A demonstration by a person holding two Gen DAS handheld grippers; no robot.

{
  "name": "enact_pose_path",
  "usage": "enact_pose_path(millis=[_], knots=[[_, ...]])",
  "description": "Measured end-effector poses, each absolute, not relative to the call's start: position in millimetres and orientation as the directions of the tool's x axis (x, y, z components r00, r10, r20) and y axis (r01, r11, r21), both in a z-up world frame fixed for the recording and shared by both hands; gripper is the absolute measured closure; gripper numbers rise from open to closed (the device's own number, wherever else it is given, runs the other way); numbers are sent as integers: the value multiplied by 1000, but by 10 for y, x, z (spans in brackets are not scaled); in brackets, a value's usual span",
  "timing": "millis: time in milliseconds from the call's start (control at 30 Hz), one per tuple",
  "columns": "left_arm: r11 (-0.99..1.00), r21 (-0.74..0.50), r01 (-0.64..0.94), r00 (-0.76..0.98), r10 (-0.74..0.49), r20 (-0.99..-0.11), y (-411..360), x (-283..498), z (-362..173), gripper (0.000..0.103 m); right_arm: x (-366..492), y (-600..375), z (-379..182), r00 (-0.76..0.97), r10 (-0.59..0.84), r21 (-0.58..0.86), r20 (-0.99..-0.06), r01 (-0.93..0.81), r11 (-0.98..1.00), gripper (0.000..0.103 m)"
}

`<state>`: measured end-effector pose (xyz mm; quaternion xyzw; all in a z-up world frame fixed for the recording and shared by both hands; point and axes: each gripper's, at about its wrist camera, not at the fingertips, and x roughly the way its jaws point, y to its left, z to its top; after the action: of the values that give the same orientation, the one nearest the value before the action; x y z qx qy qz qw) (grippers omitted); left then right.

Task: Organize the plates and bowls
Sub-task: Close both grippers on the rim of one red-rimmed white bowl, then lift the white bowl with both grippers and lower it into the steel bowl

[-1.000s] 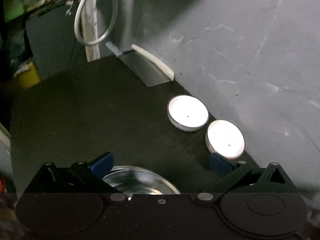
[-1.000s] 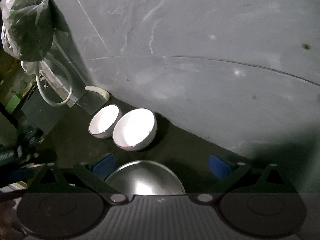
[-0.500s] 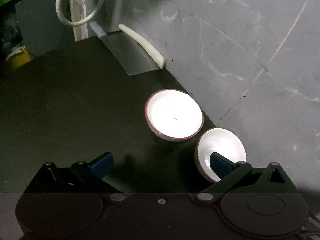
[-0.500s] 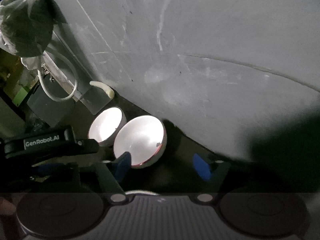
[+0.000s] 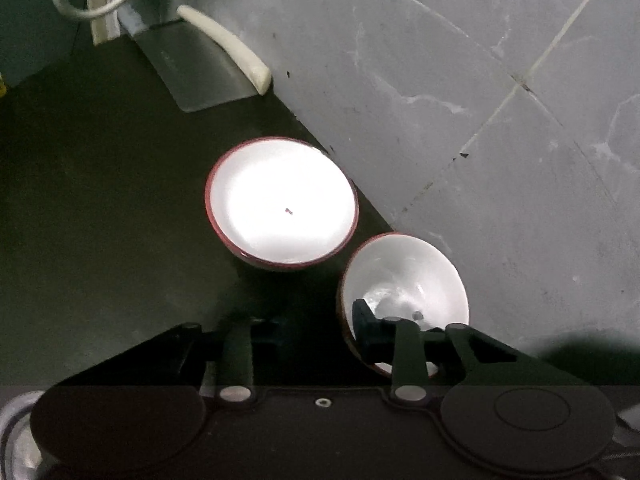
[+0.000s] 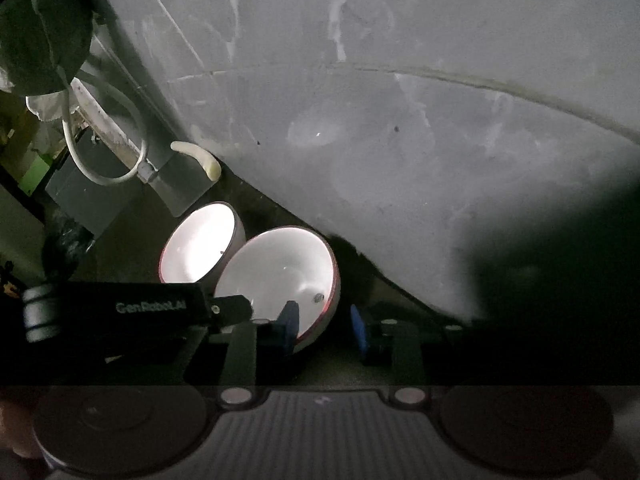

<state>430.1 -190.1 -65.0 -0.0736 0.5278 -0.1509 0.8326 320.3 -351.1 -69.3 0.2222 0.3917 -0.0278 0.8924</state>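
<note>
Two white bowls with red rims sit on the dark counter [image 5: 100, 220] along the grey tiled wall. The far bowl [image 5: 280, 204] [image 6: 200, 248] stands free. My left gripper [image 5: 316, 324] is half narrowed astride the left rim of the near bowl [image 5: 412, 276] [image 6: 280, 272]: one finger is inside, and the other, blurred, stays well clear of the outer wall. In the right wrist view this gripper reaches in from the left. My right gripper [image 6: 324, 324] clamps the near bowl's right rim, one blue pad inside and one outside.
A cleaver [image 5: 196, 68] [image 6: 180, 188] with a white handle lies against the wall beyond the bowls. A hose loop [image 5: 92, 12] hangs at the counter's far end. A shiny metal dish edge [image 5: 12, 432] shows at my lower left. The wall [image 5: 480, 120] hems in the right side.
Both grippers moved forward from the steel dish to the near bowl. Both jaws narrowed, the right one first, and each now has one finger inside the bowl.
</note>
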Motion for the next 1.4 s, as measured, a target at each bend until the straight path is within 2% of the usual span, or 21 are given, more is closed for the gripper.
enact_pose_path(millis=[167,300,600,867,1067,1200,1400], knots=[[936,-307,173,393,-352,-849,-1912,4288,-678,79,3230,-3497,-695,688,127,368,-715,215,905,71],[922,-350,169,384,-388,-838,-1896,4296,-686,92,3252,-3483,-706,683,154,386,-714,200,901,76],[922,-352,164,436,-387,-813,-1805,4148,-559,93,3072,-3415,-563,717,165,378,-677,147,914,79],[882,-412,230,529,-468,-708,-1679,3774,-109,93,2698,-3322,-106,794,123,331,-595,103,938,79],[847,-467,256,543,-525,-655,-1602,3469,17,93,2349,-3252,135,811,97,270,-577,77,960,79],[832,-501,237,533,-543,-649,-1528,3268,-35,93,2186,-3203,129,803,120,255,-584,41,966,79],[854,-471,220,481,-515,-709,-1508,3070,-257,93,1993,-3158,-58,751,168,261,-639,6,965,79]])
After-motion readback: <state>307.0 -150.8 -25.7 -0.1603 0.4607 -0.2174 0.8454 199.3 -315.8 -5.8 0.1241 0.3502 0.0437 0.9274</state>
